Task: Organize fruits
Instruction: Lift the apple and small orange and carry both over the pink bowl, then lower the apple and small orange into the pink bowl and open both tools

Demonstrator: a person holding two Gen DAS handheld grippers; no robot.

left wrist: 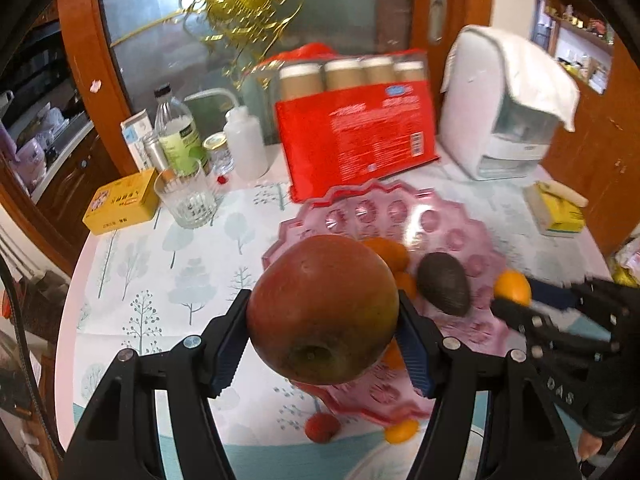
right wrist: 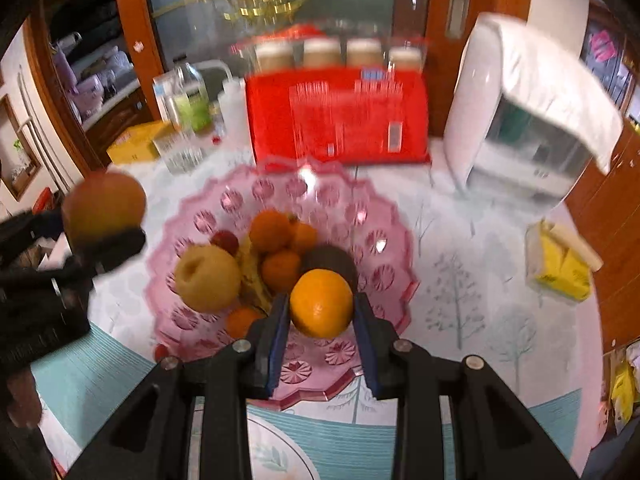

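Note:
My left gripper [left wrist: 322, 312] is shut on a large red-green apple [left wrist: 322, 308], held above the near left rim of the pink plastic fruit bowl [left wrist: 372, 208]. My right gripper [right wrist: 322, 308] is shut on an orange [right wrist: 322, 304] and holds it above the near part of the bowl [right wrist: 384, 216]. In the bowl lie a yellow apple [right wrist: 208, 278], several small oranges [right wrist: 276, 232], a dark avocado [right wrist: 330, 258], a banana [right wrist: 252, 276] and a red fruit [right wrist: 226, 240]. The apple and left gripper show at the left of the right wrist view [right wrist: 104, 204].
A small red fruit [left wrist: 322, 426] and a small orange fruit [left wrist: 402, 430] lie on the table before the bowl. Behind stand a red package [left wrist: 356, 140], a white appliance [left wrist: 492, 112], a glass [left wrist: 186, 198], bottles [left wrist: 178, 132], a yellow tin [left wrist: 122, 202] and a tissue pack [left wrist: 556, 208].

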